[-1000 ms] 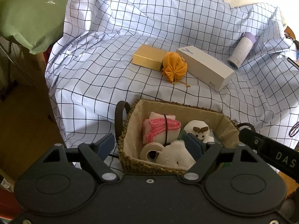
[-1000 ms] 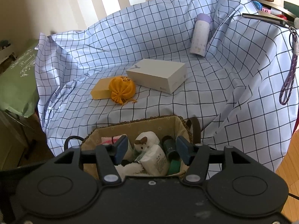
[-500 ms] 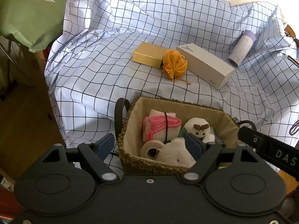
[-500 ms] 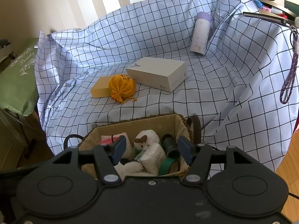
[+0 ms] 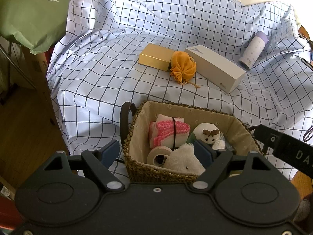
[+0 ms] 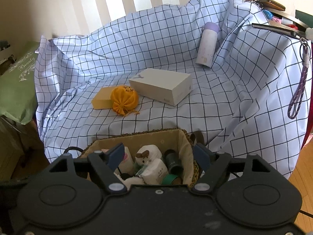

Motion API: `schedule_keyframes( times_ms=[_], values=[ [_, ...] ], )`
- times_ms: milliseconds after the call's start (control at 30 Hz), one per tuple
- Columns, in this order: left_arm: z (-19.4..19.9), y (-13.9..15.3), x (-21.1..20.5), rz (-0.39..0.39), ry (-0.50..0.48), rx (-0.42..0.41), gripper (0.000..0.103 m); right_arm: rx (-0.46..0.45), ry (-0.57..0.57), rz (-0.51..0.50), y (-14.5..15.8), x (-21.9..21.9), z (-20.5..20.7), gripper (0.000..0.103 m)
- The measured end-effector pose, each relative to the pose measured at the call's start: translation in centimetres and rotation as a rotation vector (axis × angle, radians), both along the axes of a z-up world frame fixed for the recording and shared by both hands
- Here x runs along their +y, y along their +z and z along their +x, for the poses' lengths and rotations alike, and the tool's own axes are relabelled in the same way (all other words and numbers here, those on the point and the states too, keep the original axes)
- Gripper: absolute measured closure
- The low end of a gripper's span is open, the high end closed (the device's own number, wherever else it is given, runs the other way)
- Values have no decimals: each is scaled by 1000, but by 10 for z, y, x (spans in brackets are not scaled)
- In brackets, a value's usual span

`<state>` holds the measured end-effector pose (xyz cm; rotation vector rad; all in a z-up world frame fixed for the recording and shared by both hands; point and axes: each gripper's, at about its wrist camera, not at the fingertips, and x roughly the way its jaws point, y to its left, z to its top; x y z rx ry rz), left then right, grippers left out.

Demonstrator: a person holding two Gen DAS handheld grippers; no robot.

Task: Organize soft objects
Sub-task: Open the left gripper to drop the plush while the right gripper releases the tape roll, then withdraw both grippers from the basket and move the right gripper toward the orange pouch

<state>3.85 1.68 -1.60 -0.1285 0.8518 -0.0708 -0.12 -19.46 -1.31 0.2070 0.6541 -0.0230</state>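
Observation:
A woven basket (image 5: 137, 164) with a beige liner sits at the near edge of the checked cloth. It holds a pink-and-white knit bundle (image 5: 168, 132), a white plush (image 5: 183, 160), a small white toy with brown ears (image 5: 207, 132) and a tape roll (image 5: 156, 155). An orange drawstring pouch (image 5: 183, 66) lies further back between two boxes. My left gripper (image 5: 156, 152) is open and empty just above the basket's near-left side. My right gripper (image 6: 159, 155) is open and empty over the basket (image 6: 187, 137); the pouch (image 6: 124, 98) lies beyond it.
A gold box (image 5: 154, 56) and a long white box (image 5: 215, 68) flank the pouch. A lavender bottle (image 5: 252, 51) leans at the back right. A green bag (image 5: 29, 13) sits left. A purple strap (image 6: 299, 90) hangs right.
Both grippers have pulled back slightly from the basket, still open. The objects have not moved.

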Motion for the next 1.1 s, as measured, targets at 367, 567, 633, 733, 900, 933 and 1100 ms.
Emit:
schedule_keyframes(
  times_ms=[367, 567, 633, 733, 900, 933, 1100],
  values=[
    [0, -2, -1, 5, -2, 6, 23, -27, 2, -41, 5, 3, -2, 6],
    [0, -4, -1, 8, -1, 9, 22, -77, 28, -34, 13, 5, -3, 0],
    [1, -3, -1, 11, 0, 8, 18, -84, 39, -39, 15, 7, 0, 0],
    [3, -3, -1, 25, 9, 2, 18, -105, 35, -30, 18, 10, 1, 0],
    [11, -3, -4, 46, 2, 6, 18, -123, 18, 21, 22, 8, 10, 0],
    [13, -3, -5, 54, -1, 7, 18, -118, 19, 15, 22, 9, 14, 0],
    [21, -2, -7, 82, -11, 3, 18, -73, 36, 8, 19, 8, 38, 0]
  ],
)
